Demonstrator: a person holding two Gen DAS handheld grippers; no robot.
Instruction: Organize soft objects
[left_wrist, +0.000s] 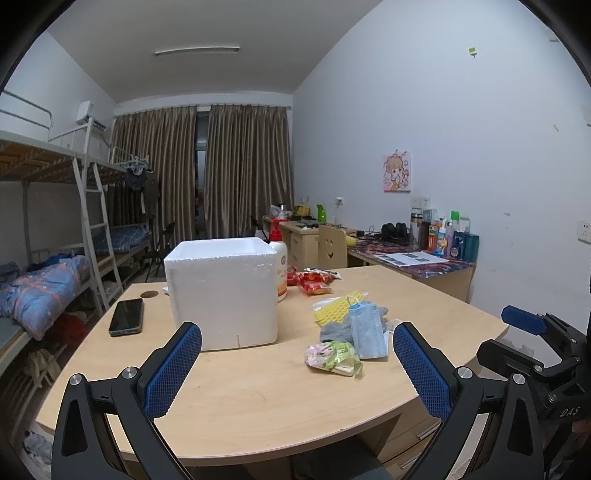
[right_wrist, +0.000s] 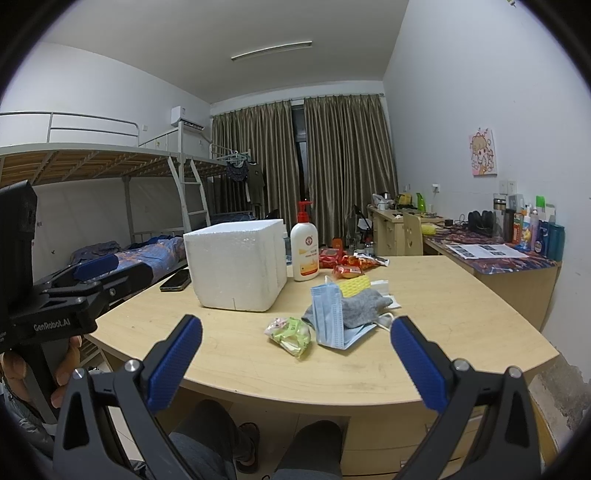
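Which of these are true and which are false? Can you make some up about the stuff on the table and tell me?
1. Both grippers are open and empty. True: the left gripper and the right gripper hold nothing.
2. The phone lies on top of the foam box. False: it lies on the table beside the box.
3. The blue face mask is in a pile with the grey cloth. True.
4. The lotion bottle is lying on its side. False: it stands upright near the box.
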